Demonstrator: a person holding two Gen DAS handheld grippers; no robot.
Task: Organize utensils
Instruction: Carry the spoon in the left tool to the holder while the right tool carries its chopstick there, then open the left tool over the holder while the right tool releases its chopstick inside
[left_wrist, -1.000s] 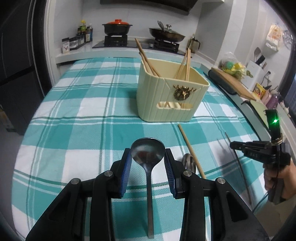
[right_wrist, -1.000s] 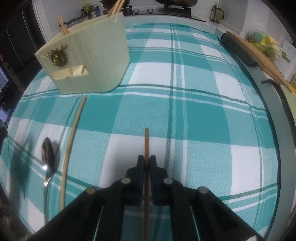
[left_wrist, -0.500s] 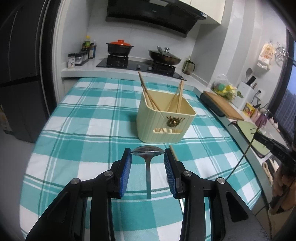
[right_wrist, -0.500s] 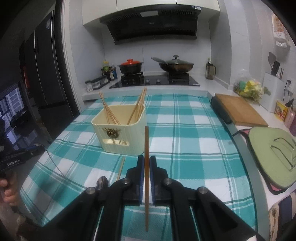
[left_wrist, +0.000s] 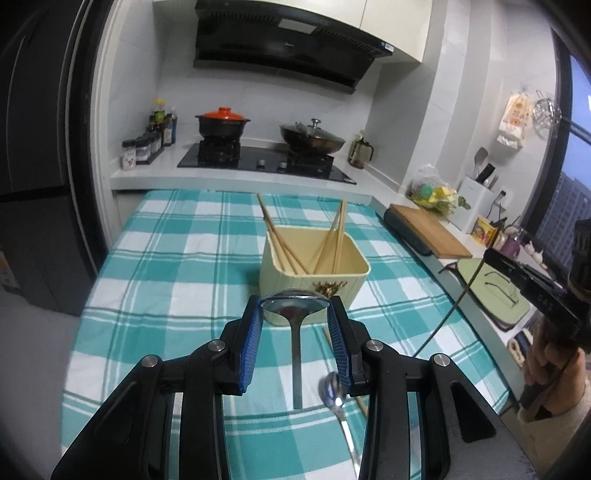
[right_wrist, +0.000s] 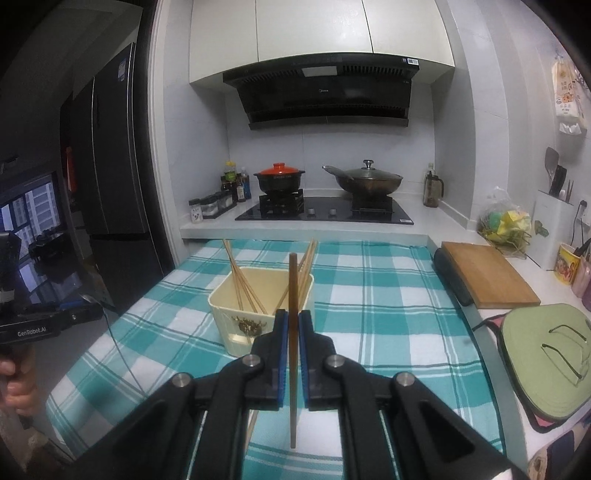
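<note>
Kitchen — "GenRobot.AI" (white) on left gripper (right_wrist: 37, 325).

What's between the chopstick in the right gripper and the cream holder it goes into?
Nothing visible. The chopstick hangs upright in the right gripper, with only bare checked tablecloth before the cream holder. Its open top holds chopsticks leaning to the sides, leaving room.

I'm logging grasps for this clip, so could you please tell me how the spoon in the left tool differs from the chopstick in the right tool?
The spoon is shiny metal; the chopstick is dark wood. The left tool pinches the spoon across its wide bowl, handle hanging down; the right tool pinches the thin chopstick mid-length, nearly closed. Both are lifted off the table, near the cream holder.
</note>
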